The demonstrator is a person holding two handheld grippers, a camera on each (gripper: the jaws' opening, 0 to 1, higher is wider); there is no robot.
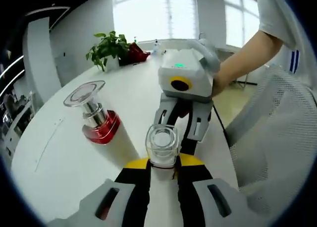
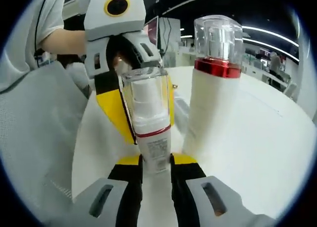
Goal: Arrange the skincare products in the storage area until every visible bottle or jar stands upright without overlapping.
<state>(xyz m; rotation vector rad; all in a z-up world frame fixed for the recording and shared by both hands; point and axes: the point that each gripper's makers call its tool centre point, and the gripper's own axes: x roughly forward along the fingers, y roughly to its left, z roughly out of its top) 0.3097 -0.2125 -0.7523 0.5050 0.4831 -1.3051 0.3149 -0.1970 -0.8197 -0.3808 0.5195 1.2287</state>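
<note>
Small white bottle with clear square cap and red band [image 2: 148, 133] stands upright on the round white desk [image 1: 59, 152], w/ both grippers at it from opposite sides. Right gripper [image 2: 156, 168] is clenched on its lower body. Left gripper [image 1: 163, 171] sits around the cap end; jaws look closed on it, though contact isn't fully clear.

Risks:
- Two grips pulling diff. ways could twist or tip the bottle.
- Tall white bottle w/ red collar and clear cap [image 2: 214, 88] stands just beside it; a sideways swing could knock it over.
</note>
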